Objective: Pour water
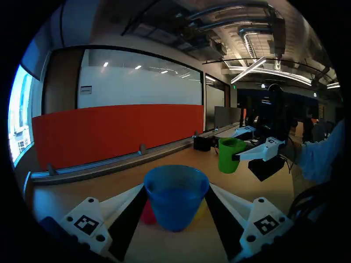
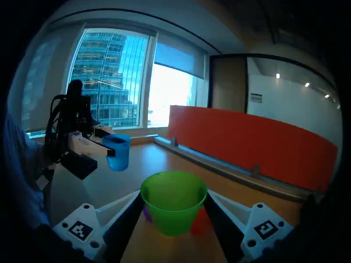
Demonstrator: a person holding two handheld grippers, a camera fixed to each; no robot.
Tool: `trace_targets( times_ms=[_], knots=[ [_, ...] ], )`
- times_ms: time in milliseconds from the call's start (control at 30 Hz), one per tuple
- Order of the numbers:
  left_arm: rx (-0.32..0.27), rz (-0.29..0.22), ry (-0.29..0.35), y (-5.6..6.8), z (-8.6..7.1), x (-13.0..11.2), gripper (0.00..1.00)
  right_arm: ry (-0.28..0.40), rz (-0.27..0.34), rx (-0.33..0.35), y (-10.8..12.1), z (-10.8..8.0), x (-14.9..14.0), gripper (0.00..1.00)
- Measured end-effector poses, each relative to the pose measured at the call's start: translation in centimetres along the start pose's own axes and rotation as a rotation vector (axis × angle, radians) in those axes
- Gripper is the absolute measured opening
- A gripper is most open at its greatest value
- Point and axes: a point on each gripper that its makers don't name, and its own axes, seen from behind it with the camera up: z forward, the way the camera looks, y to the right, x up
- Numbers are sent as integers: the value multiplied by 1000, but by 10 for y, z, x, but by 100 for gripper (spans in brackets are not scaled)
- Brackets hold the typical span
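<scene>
Likely an office, orange desk divider (image 1: 118,131), glass partition (image 1: 140,83), exposed ducts (image 1: 252,37), tall windows (image 2: 112,92)

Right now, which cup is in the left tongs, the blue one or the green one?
The blue cup, upright between the left tongs; the green cup sits in the right tongs.

One cup (image 1: 176,197) is blue. The other cup (image 2: 173,201) is green. The fingers (image 1: 114,201) are white and black, with black-and-white square marks. The desk (image 1: 131,173) is brown. The wall panel (image 1: 118,131) is orange-red.
</scene>
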Motion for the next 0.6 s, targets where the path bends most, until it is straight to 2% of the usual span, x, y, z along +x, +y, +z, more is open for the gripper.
trace_targets(
  times_ms=[367, 600],
  knots=[
    [2, 3, 64, 6, -2, 24, 86, 45, -13, 9, -6, 5, 16, 92],
    [-3, 6, 82, 9, -5, 31, 86, 71, -16, 10, -9, 8, 25, 92]
  ],
)
